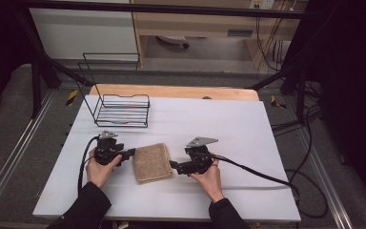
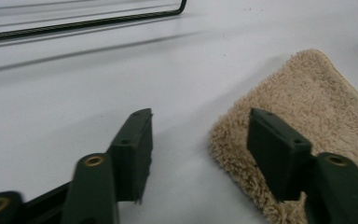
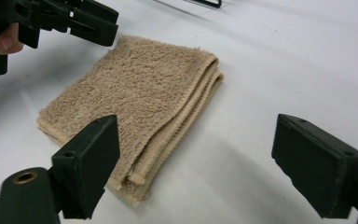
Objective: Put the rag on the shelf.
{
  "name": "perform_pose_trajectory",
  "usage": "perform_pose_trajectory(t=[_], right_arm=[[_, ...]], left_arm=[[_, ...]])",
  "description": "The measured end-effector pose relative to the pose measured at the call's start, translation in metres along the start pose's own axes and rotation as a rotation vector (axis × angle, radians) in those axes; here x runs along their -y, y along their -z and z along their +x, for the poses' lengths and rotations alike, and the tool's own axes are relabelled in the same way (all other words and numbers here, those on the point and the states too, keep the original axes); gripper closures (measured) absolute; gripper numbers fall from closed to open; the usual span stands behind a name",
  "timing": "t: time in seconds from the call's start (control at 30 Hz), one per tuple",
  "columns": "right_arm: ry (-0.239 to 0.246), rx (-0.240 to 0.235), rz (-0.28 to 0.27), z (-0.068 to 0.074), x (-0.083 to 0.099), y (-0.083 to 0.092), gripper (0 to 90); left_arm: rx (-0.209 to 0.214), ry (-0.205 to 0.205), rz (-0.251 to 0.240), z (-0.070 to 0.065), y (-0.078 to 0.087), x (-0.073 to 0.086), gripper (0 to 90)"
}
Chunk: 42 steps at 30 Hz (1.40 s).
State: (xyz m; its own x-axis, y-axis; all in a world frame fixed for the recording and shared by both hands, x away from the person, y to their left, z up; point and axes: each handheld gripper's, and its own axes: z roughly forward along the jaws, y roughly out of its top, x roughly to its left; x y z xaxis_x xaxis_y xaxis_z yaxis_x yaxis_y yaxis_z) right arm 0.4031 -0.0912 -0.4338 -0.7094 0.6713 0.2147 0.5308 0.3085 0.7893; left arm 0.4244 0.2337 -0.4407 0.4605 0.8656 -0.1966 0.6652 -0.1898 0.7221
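Towel (image 1: 152, 162) between both open claws, seemingly untouched

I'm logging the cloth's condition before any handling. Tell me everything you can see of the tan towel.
The towel is tan terry cloth with a looped, fuzzy pile, folded into a thick rectangle; stacked layers with stitched hems show along one edge in the right gripper view. It lies flat on the white table, near the front, between the two tongs. The left tongs are open, straddling its edge; the right tongs are open by a corner. Neither visibly grips it.
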Motion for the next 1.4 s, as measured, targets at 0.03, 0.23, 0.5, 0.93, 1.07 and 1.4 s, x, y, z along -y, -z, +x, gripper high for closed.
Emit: perform_pose_trajectory(t=[0.03, 0.23, 0.5, 0.93, 1.07, 1.4], right_arm=[[-0.001, 0.003, 0.0, -0.002, 0.0, 0.0, 13.1], [0.008, 0.008, -0.001, -0.005, -0.001, -0.001, 12.7], [-0.01, -0.015, -0.017, -0.011, -0.007, -0.005, 18.0], [-0.025, -0.018, 0.01, -0.01, -0.038, -0.045, 34.9], [-0.03, -0.014, 0.034, -0.012, -0.042, -0.06, 41.3], [-0.035, -0.009, 0.093, -0.015, -0.04, -0.076, 53.7]], left_arm=[[0.003, 0.01, 0.001, -0.001, -0.001, 0.0, 46.0], [0.026, 0.03, 0.019, -0.007, -0.007, 0.001, 57.9], [0.027, 0.044, 0.025, -0.009, -0.014, 0.002, 68.3], [0.037, 0.035, 0.03, -0.012, -0.018, 0.003, 79.6], [0.036, 0.018, 0.029, -0.013, -0.018, 0.003, 79.9], [0.028, -0.03, 0.028, -0.015, -0.018, 0.004, 79.9]])
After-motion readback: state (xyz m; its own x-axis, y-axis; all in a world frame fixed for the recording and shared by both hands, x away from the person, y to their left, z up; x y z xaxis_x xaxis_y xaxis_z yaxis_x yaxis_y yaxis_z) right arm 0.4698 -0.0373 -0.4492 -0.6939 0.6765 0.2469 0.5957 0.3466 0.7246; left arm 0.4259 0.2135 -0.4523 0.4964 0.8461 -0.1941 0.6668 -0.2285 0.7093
